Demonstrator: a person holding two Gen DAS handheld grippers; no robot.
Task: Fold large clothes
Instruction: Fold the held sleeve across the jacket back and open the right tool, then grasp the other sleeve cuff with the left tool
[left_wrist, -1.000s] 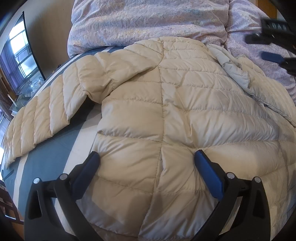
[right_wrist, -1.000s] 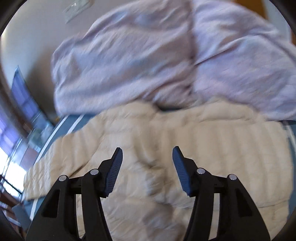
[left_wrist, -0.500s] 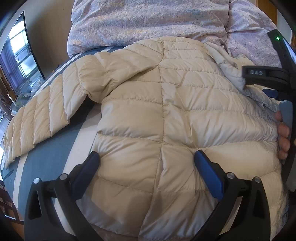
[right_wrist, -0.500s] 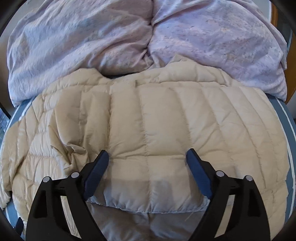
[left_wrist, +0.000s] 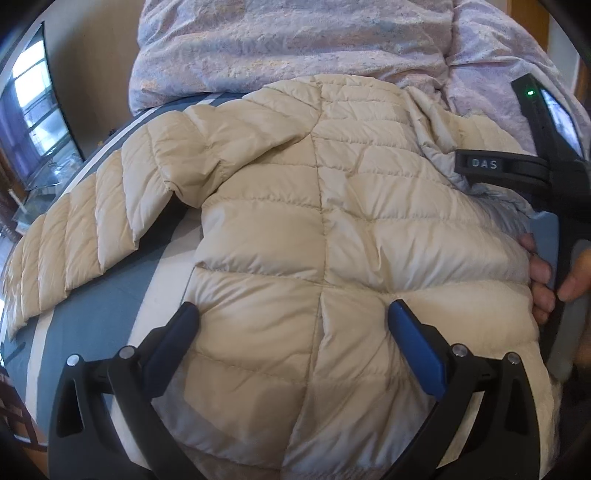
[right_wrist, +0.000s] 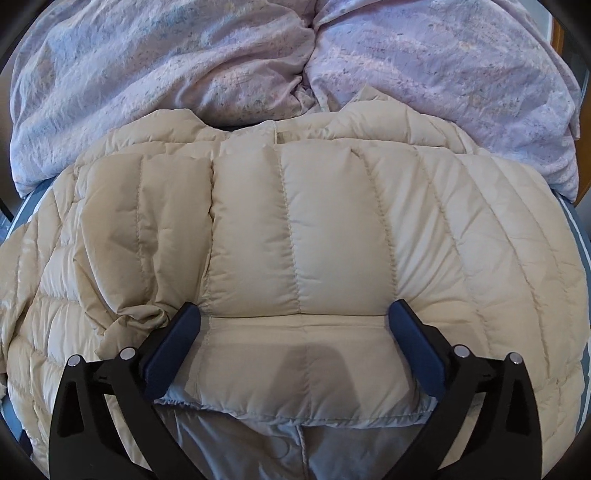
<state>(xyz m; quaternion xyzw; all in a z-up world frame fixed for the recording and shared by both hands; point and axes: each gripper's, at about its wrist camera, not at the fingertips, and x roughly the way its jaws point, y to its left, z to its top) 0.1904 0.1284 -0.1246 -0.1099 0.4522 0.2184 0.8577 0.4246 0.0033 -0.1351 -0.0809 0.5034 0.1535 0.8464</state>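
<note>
A beige quilted puffer jacket (left_wrist: 332, 229) lies spread on the bed, one sleeve (left_wrist: 74, 236) stretched out to the left. My left gripper (left_wrist: 293, 332) is open, its blue fingers resting wide apart on the jacket's lower part. My right gripper (right_wrist: 293, 332) is open over a folded-over sleeve or panel of the jacket (right_wrist: 295, 240), fingers on either side of its cuff edge; grey lining (right_wrist: 258, 439) shows below. The right gripper's body and the hand holding it appear at the right edge of the left wrist view (left_wrist: 546, 206).
A crumpled lilac duvet (right_wrist: 258, 62) is heaped at the far side of the bed, touching the jacket's collar. The blue and white striped sheet (left_wrist: 110, 306) shows left of the jacket. A window (left_wrist: 33, 122) is at far left.
My right gripper swung down from facing the duvet and opened wider, settling over the folded jacket part. It came into the left wrist view at the right. My left gripper stayed put.
</note>
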